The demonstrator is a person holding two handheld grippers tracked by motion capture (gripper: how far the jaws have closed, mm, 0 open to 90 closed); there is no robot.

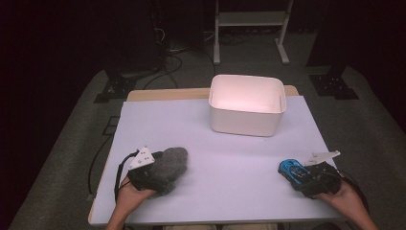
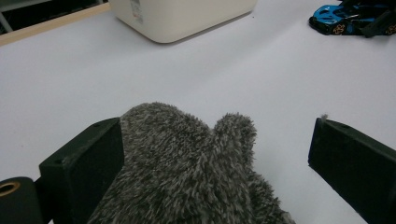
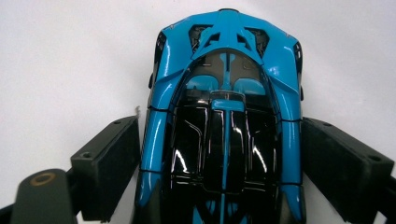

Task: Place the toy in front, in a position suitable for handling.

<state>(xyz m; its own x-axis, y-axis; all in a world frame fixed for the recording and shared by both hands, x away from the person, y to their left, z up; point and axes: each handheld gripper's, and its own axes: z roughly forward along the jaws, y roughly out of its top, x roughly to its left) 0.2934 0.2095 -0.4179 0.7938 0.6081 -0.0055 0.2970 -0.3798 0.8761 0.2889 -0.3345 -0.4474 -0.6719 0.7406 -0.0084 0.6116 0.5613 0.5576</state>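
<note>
We've got 2 tools on the white surface (image 1: 225, 163). Our left tool (image 1: 160, 160) sits near the front left edge with a grey fuzzy plush toy (image 2: 187, 168) between its jaws; 1 jaw touches the fur, the other stands clear, so it's released. Our right tool (image 1: 299, 171), front right, is clamped on a blue and black toy sports car (image 3: 224, 116), both jaws against its sides. A white plastic bin (image 1: 246, 103) sits well apart at the back.
</note>
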